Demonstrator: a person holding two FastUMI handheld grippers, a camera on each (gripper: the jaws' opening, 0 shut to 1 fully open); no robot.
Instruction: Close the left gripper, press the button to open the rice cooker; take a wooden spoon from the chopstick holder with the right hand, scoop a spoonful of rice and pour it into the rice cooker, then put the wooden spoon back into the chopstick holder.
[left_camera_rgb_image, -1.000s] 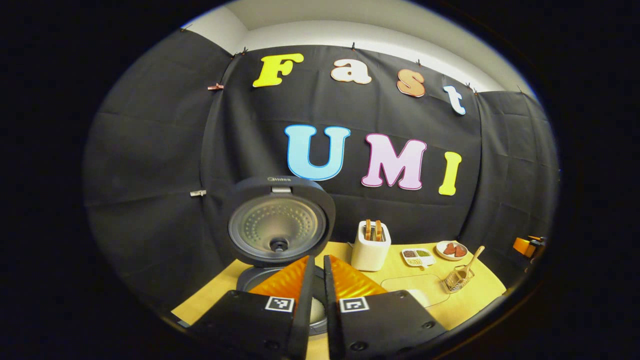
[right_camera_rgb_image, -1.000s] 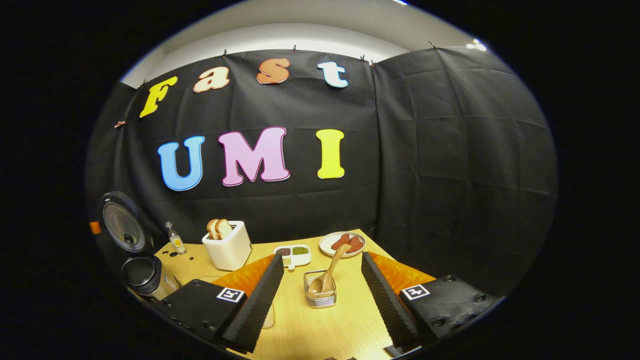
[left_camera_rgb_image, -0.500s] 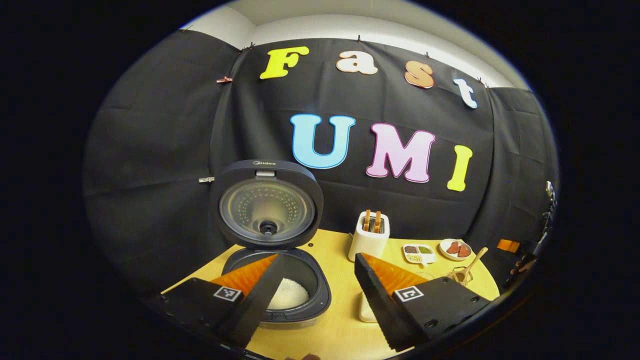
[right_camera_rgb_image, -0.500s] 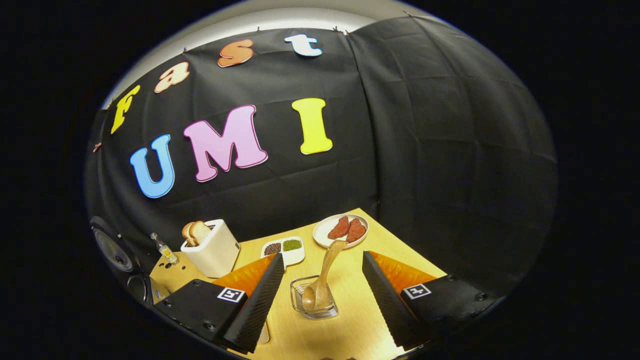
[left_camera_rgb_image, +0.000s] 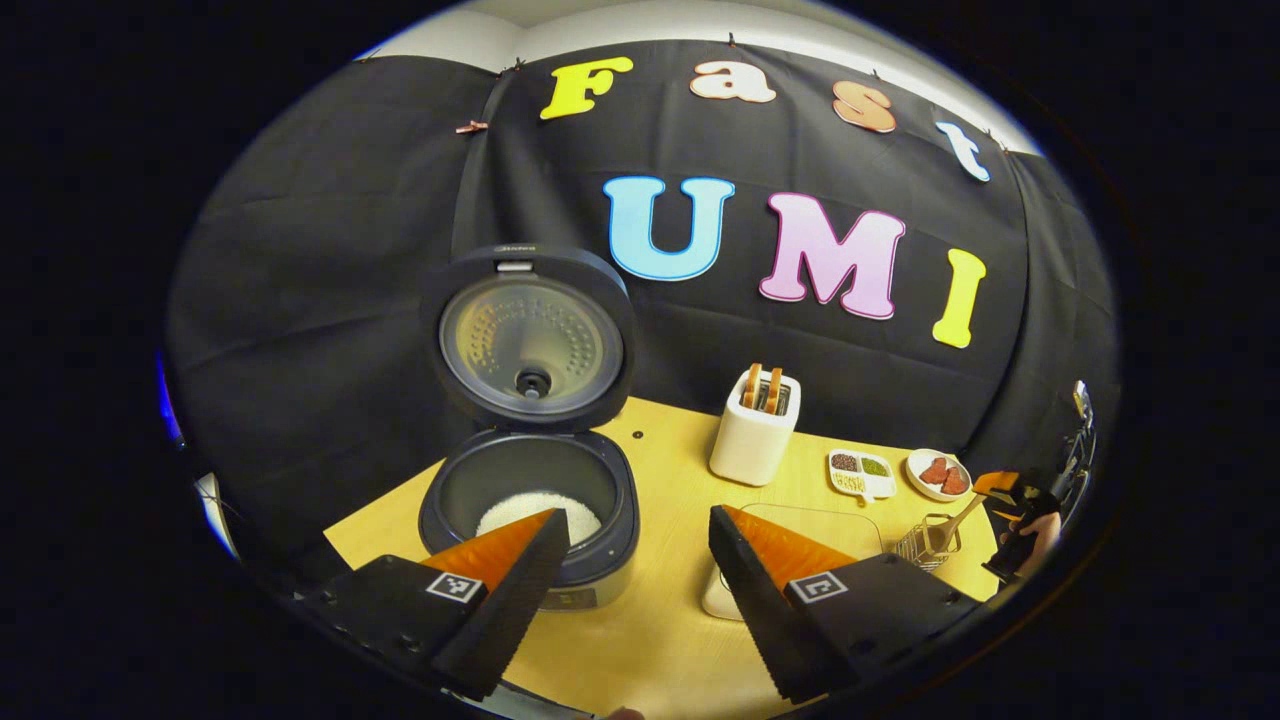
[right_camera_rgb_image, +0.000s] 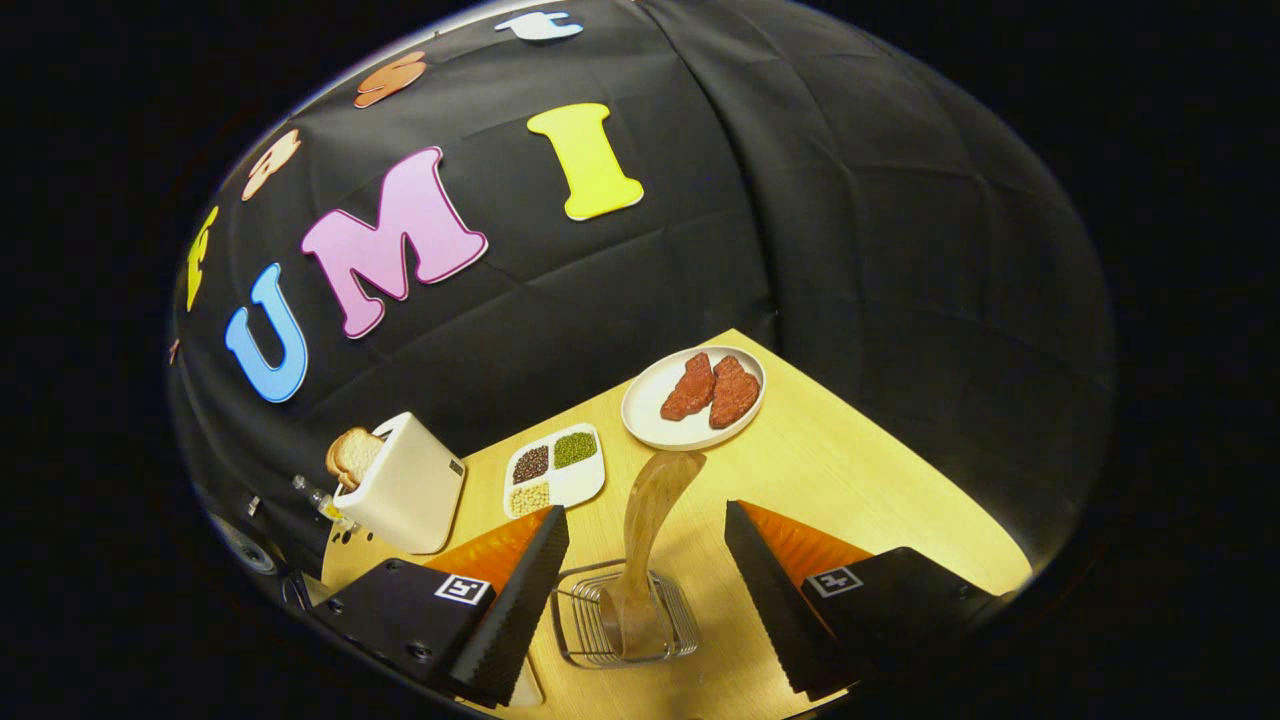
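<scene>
The dark rice cooker (left_camera_rgb_image: 530, 520) stands open, its lid (left_camera_rgb_image: 528, 335) upright and white rice in the pot. My left gripper (left_camera_rgb_image: 636, 520) hovers open just right of the pot, holding nothing. The wooden spoon (right_camera_rgb_image: 668, 470) stands bowl-down in the wire chopstick holder (right_camera_rgb_image: 590, 640). My right gripper (right_camera_rgb_image: 645, 513) is open above the holder, and the spoon's handle rises between its fingers without touching them. In the left gripper view the holder (left_camera_rgb_image: 925, 540) sits far right, with the right gripper (left_camera_rgb_image: 1010, 500) and a hand over it.
On the wooden table (right_camera_rgb_image: 850, 470) stand a white toaster (right_camera_rgb_image: 405, 485) with bread, a divided dish (right_camera_rgb_image: 555, 468) of beans and a plate (right_camera_rgb_image: 655, 425) with two pieces of meat. A small bottle (right_camera_rgb_image: 315, 495) is beside the toaster. A flat pale tray (left_camera_rgb_image: 810, 525) lies mid-table.
My left gripper went from shut to open and drew up and back from the cooker. My right gripper came down over the holder until the spoon handle stood between its fingers.
</scene>
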